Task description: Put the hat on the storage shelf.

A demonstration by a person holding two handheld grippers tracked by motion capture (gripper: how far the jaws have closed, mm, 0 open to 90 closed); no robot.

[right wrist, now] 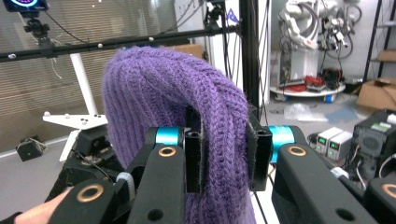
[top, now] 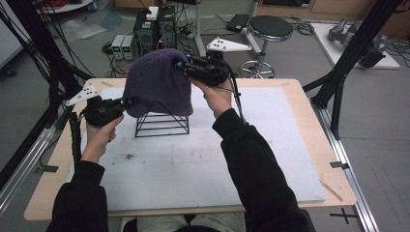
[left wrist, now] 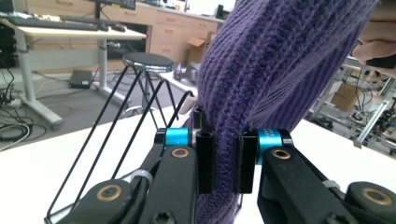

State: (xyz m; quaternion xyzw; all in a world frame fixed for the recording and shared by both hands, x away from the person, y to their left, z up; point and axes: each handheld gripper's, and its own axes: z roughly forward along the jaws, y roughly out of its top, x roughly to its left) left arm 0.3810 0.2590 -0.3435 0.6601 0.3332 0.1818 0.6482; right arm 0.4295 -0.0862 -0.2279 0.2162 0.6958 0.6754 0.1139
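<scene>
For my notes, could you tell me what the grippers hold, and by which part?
Both hold the purple knit hat: the left gripper pinches its lower edge, the right gripper a fold near its top.

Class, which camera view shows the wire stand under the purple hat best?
The high view: the stand shows its base and sloping frame on the table, with the hat draped over its top. The left gripper view catches some slanted wires beside the knit. In the right gripper view the hat hides it.

Even, soft indoor light from overhead leaves only faint shadows on the white table. The high view is slightly grainy. In both gripper views the backgrounds blur mildly.
</scene>
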